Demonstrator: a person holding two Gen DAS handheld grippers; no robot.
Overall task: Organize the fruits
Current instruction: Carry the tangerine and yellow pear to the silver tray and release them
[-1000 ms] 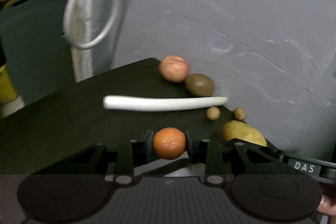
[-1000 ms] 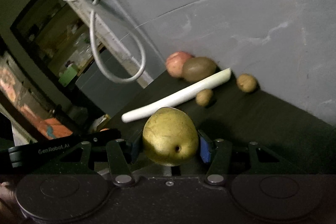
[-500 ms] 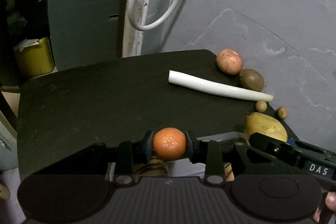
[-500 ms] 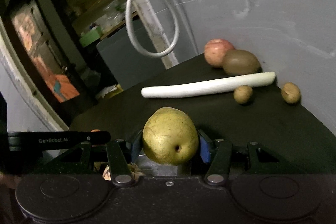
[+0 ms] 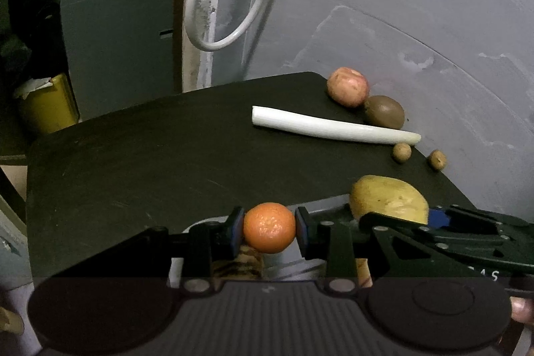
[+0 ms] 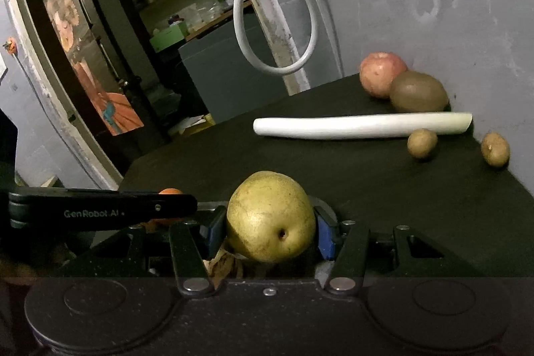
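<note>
My left gripper (image 5: 268, 232) is shut on an orange mandarin (image 5: 269, 232) above the near edge of the black table (image 5: 133, 162). My right gripper (image 6: 270, 231) is shut on a yellow-green pear (image 6: 270, 216); the pear also shows in the left wrist view (image 5: 388, 199). Both hang over a pale plate (image 5: 200, 226) that holds a brown, walnut-like thing (image 6: 223, 267). At the far right of the table lie a red apple (image 5: 347, 86), a brown kiwi (image 5: 383, 116), a white leek stalk (image 5: 333, 130) and two small brown fruits (image 5: 401, 152) (image 5: 437, 159).
A grey wall (image 5: 417, 22) runs close behind the apple and kiwi. A white cable loop (image 5: 217, 5) hangs above the table's far edge. A grey cabinet (image 5: 116, 39) and a yellow bucket (image 5: 46, 109) stand beyond the table on the left.
Both grippers have pulled back toward the near edge, fruits still held. The far fruits look smaller and farther, and the plate with the brown thing has come into view below.
</note>
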